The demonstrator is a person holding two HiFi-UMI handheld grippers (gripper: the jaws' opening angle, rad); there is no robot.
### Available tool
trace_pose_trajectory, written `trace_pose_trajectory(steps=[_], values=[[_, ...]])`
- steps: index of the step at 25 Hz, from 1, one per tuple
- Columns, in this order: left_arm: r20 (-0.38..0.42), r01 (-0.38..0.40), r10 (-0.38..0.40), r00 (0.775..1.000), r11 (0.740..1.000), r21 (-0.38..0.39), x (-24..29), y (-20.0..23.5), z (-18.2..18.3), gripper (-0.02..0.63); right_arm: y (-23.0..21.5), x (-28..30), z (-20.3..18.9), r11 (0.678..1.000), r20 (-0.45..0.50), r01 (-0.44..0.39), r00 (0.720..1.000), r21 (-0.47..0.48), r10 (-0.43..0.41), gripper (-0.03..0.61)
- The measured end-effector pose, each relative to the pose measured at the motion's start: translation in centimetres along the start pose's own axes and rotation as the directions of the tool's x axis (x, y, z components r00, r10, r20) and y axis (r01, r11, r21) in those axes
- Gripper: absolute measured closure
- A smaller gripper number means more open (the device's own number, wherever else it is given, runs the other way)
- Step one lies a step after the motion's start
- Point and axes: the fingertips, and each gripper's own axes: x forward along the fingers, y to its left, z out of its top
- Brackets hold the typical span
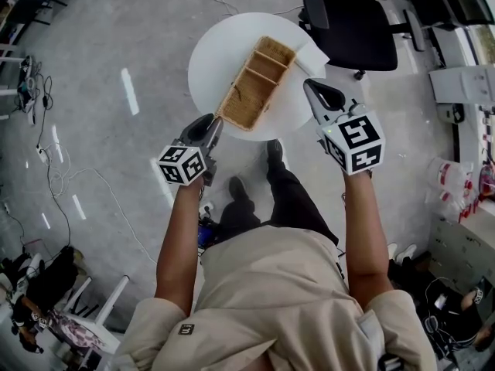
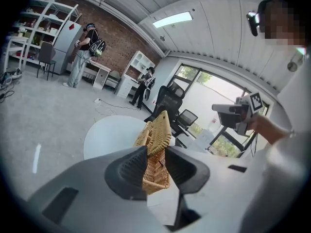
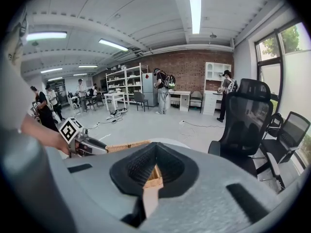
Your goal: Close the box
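A long wicker box (image 1: 255,83) with several open compartments lies slantwise on a round white table (image 1: 213,49). My left gripper (image 1: 216,122) hovers by the box's near corner, jaws apart. In the left gripper view that corner of the box (image 2: 156,171) shows through the gap of the left gripper (image 2: 156,154), and I see no pad pressing on it. My right gripper (image 1: 313,87) hangs over the table's right edge, just right of the box, with its jaws together. In the right gripper view a strip of the box (image 3: 129,146) shows beyond the right gripper (image 3: 154,154), with nothing held.
A black office chair (image 1: 352,22) stands just behind the table on the right. A white sheet (image 1: 313,54) lies under the box's far end. Cables (image 1: 54,168) trail over the grey floor at left. People stand far back by shelves (image 3: 163,89).
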Motion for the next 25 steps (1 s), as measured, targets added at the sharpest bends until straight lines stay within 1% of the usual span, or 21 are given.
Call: trace_pose_trajectory(steps=[14, 25], values=[[-0.066, 0.035, -0.031, 0.997, 0.998, 0.052, 0.9, -2.1, -1.5, 0.509, -0.7, -1.7, -0.2, 1.0, -0.006, 0.025, 1.0, 0.007, -0.025, 0.584], [-0.141, 0.073, -0.056, 0.988, 0.991, 0.114, 1.4, -3.1, -2.3, 0.503, -0.8, -3.0, 0.1, 0.999, -0.004, 0.047, 0.999, 0.01, -0.047, 0.584]])
